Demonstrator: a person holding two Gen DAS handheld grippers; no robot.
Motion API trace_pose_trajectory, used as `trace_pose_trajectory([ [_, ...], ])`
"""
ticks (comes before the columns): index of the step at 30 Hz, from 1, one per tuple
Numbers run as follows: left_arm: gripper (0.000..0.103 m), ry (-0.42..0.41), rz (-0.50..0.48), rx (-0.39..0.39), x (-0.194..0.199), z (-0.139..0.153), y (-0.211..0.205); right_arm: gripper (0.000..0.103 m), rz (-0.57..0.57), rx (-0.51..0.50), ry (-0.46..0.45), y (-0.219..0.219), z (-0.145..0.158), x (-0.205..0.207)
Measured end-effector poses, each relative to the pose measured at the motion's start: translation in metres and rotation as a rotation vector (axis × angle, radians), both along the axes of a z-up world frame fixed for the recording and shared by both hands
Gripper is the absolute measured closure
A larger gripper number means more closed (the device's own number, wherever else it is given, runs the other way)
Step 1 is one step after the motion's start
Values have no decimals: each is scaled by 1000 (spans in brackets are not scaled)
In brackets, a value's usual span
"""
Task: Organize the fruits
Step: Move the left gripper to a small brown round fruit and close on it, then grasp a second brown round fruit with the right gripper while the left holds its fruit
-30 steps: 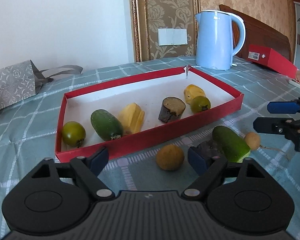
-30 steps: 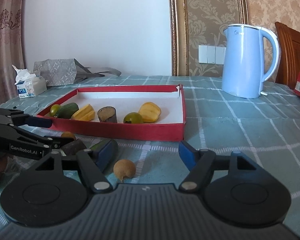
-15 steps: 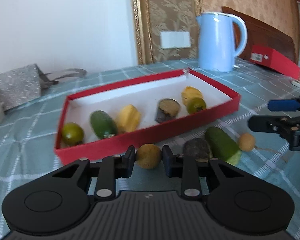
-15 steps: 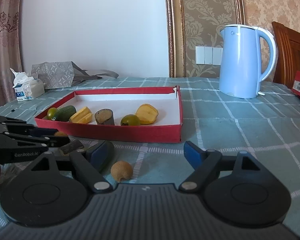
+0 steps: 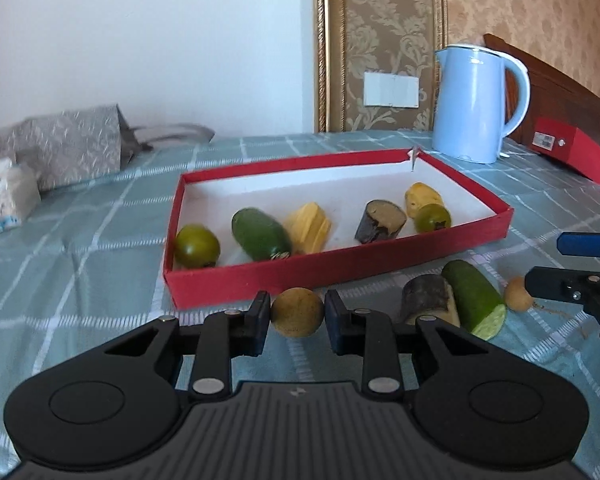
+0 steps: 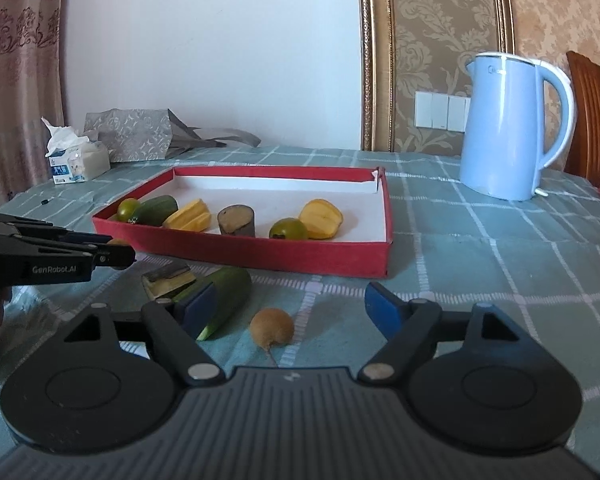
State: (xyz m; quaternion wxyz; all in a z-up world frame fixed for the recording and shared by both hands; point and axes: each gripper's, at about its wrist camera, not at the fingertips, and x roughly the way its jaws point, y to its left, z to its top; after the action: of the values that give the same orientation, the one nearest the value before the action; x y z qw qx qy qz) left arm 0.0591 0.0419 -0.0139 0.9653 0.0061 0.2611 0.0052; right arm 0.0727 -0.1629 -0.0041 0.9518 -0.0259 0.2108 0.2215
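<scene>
My left gripper [image 5: 296,315] is shut on a round brown fruit [image 5: 297,307] just in front of the red tray [image 5: 340,270]. The tray holds two green round fruits, a green cucumber-like fruit, two yellow pieces and a dark cut chunk. Outside it lie a dark chunk [image 5: 428,300], a cut green fruit [image 5: 474,300] and a small brown fruit [image 5: 518,300]. My right gripper [image 6: 290,304] is closing its jaws, which stand wide apart; that small brown fruit [image 6: 271,326] lies between them, untouched. From the right wrist view my left gripper [image 6: 116,250] shows at the left edge.
A blue kettle [image 5: 478,104] stands behind the tray's far right corner. A red box [image 5: 572,152] lies at the right edge. A grey paper bag [image 6: 132,136] and a tissue pack [image 6: 76,160] sit at the back left. A checked teal cloth covers the table.
My left gripper went from wide open to shut on the round brown fruit, then shifted a little sideways. My right gripper stayed in place with its jaws slightly wider.
</scene>
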Motion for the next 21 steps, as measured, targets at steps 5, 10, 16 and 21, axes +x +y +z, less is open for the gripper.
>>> trace_pose_trajectory([
  [5, 75, 15, 6, -15, 3, -2, 3, 41, -9, -24, 30, 3, -2, 5],
  [10, 75, 17, 2, -15, 3, -2, 2, 41, 9, -71, 62, 12, -6, 7],
  [16, 75, 18, 1, -17, 3, -2, 2, 56, 11, -131, 80, 26, -9, 9],
  [21, 75, 18, -1, -17, 3, -2, 2, 62, 15, -147, 120, 28, -12, 15],
])
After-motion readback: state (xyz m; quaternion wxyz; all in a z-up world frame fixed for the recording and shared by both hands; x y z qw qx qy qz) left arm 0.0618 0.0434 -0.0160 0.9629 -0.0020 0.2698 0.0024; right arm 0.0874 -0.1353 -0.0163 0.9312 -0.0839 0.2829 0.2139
